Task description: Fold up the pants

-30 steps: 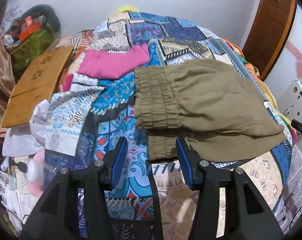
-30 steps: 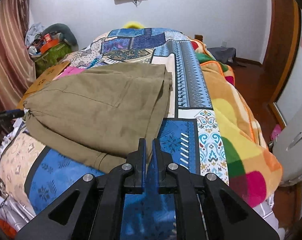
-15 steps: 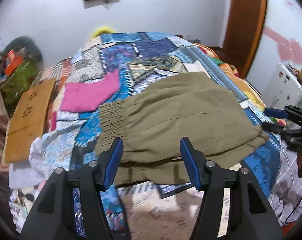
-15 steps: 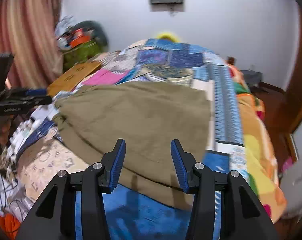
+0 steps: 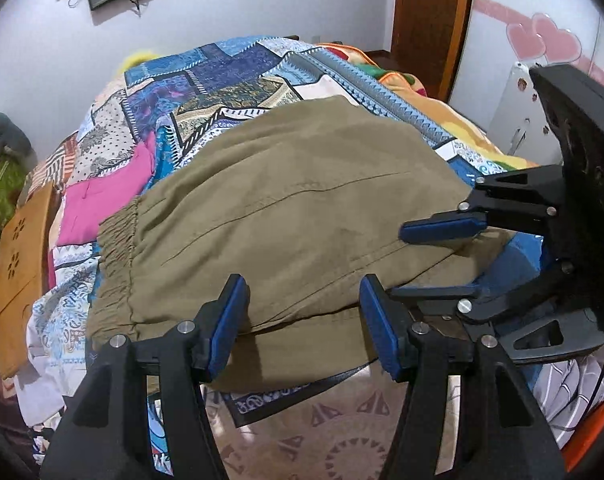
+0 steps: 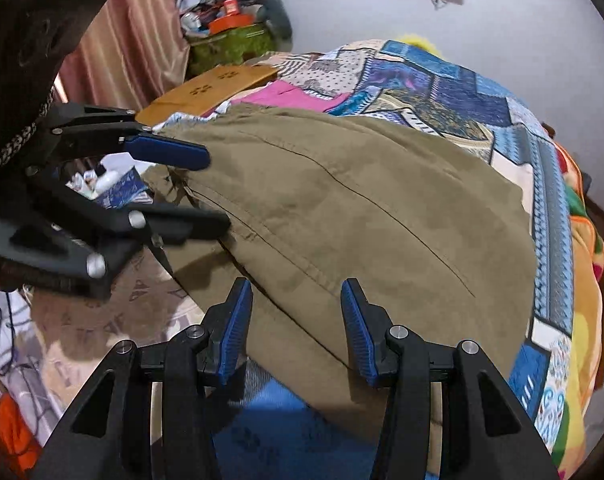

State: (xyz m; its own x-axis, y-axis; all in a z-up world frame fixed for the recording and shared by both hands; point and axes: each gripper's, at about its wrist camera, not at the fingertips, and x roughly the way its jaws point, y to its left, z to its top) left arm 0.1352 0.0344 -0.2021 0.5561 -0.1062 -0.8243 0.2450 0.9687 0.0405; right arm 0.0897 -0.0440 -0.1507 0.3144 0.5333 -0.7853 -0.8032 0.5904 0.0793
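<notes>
Olive pants (image 5: 302, 200) (image 6: 362, 208) lie folded flat on the patchwork bedspread (image 5: 229, 80), elastic waistband (image 5: 115, 256) to the left. My left gripper (image 5: 302, 312) is open over the pants' near edge, with cloth beneath the gap and neither pad pressing on it. My right gripper (image 6: 295, 312) is also open above the near edge. Each shows in the other's view: the right gripper (image 5: 404, 262) reaches in sideways over the pants' right end, and the left gripper (image 6: 213, 192) reaches in over the waistband end.
A pink garment (image 5: 97, 200) lies left of the pants, beside a wooden board (image 5: 17, 248). An orange blanket (image 6: 586, 320) drapes the bed's right side. A white appliance (image 5: 518, 120) and a door (image 5: 430, 8) stand on the right; clutter (image 6: 229, 24) and a curtain (image 6: 113, 32) on the left.
My right gripper went from shut to open. Both grippers swung in toward the middle of the pants' near edge, and each now fills a side of the other's view.
</notes>
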